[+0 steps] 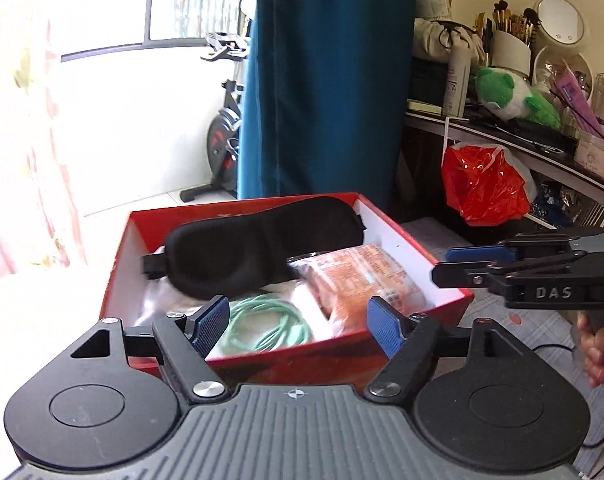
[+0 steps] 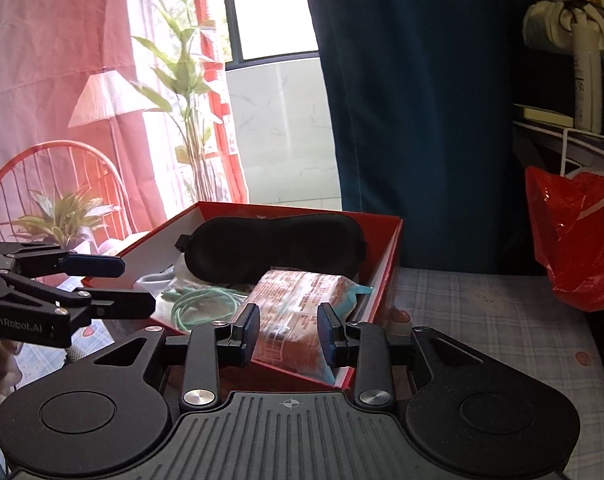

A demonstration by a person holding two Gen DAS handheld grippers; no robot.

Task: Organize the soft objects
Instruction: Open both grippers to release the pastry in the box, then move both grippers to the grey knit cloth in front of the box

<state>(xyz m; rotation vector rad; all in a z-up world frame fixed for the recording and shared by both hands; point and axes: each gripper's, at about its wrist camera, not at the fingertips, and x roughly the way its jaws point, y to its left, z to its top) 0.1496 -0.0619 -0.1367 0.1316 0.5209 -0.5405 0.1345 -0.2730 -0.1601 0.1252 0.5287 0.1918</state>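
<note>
Curtain [image 1: 326, 80]: dark teal fabric hanging behind the box, beside a bright window.
Checked cloth [image 2: 482, 312]: pale plaid surface that carries the box; what lies under it cannot be told.
Red box [image 1: 119, 264]: open cardboard box, red outside and white inside, standing on the checked cloth and holding all the soft things below.
Red plastic bag [image 1: 482, 184]: crumpled, hanging at the edge of the cluttered shelf to the right of the box, well apart from it.
Left claw [image 1: 297, 322]: jaws spread wide with nothing between them; blue pads hover at the near rim of the box, above the cord and packet.
Right claw [image 2: 287, 330]: jaws parted to a moderate gap, holding nothing; it sits at the near corner of the box with the packet seen between the pads, contact not evident. In the left wrist view it appears side-on [image 1: 458, 262] beside the right wall of the box.
Eye mask [image 1: 257, 248]: black padded sleep mask with strap, lying across the far half of the box, on top of the other contents.
Packet [image 1: 362, 280]: soft orange printed pack in clear wrap, in the right half of the box, one end under the mask.
Green cord [image 1: 267, 322]: loose pale-green coil in the near part of the box, just beside the packet.
Plush toy [image 1: 514, 96]: green and white, lying on the shelf.
</note>
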